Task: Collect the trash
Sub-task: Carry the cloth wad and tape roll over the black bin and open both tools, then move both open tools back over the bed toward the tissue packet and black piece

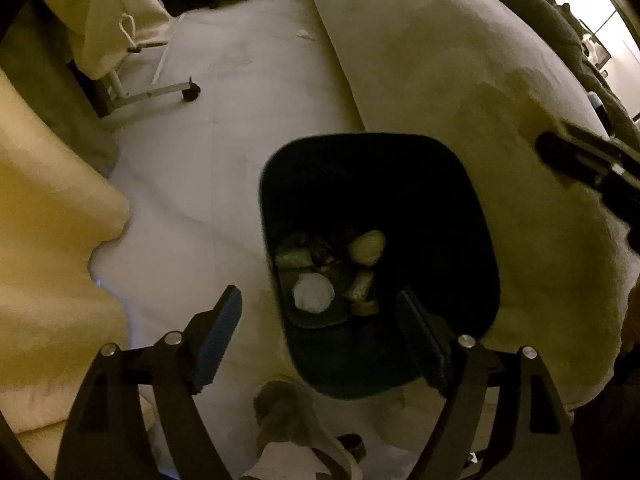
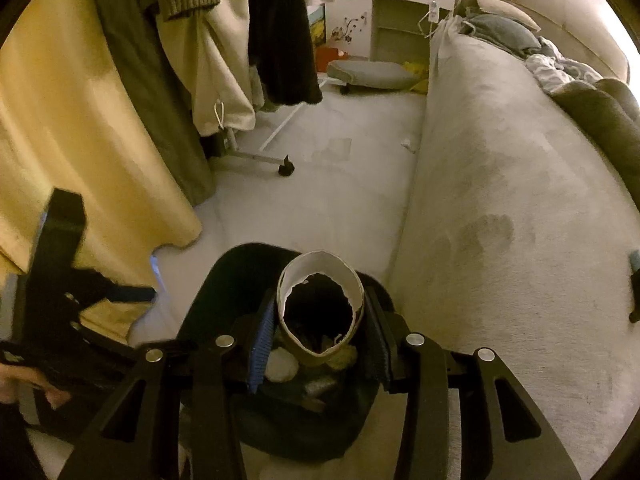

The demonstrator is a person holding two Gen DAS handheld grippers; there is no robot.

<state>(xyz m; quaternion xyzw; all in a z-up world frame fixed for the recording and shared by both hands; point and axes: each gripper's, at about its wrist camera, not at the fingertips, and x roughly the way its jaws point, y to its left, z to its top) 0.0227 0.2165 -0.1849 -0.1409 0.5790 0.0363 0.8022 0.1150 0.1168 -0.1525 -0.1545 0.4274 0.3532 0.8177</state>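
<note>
The left gripper point(image 1: 320, 332) hangs over a dark bin point(image 1: 472, 216) that stands on pale carpet point(image 1: 224, 152), and its 2 blue-padded fingers point(image 1: 222, 336) stand wide apart with nothing between them. Seen from the left wrist, the bin fills the centre and runs toward 5 o'clock; on its floor lie a white crumpled wad point(image 1: 313, 292), a pale rounded lump point(image 1: 366, 247) at 1 o'clock from the wad, and several dull, foil-like scraps point(image 1: 294, 258) that are too dim to name. A cream sofa side point(image 1: 460, 100) rises just beside the bin from 12 to 4 o'clock, and a yellow drape point(image 1: 52, 220) hangs at 9 o'clock. At 3 o'clock in that view a black fingertip of the right gripper point(image 1: 560, 152) shows, blurred. From the right wrist, the right gripper point(image 2: 320, 328) is clamped on a cardboard tube point(image 2: 352, 280), its pads pressing the tube's 2 sides; the tube's torn open end faces the camera and sits directly above the bin point(image 2: 224, 280), whose rim curves around it from 9 to 3 o'clock. The white wad point(image 2: 282, 364) shows below the tube at 7 o'clock. At 9 o'clock the left gripper point(image 2: 60, 280) appears as a dark, blurred shape, with a hand point(image 2: 36, 384) gripping it at 8 o'clock. Hanging clothes point(image 2: 208, 40) on a wheeled rack point(image 2: 256, 156) fill 11 o'clock.
</note>
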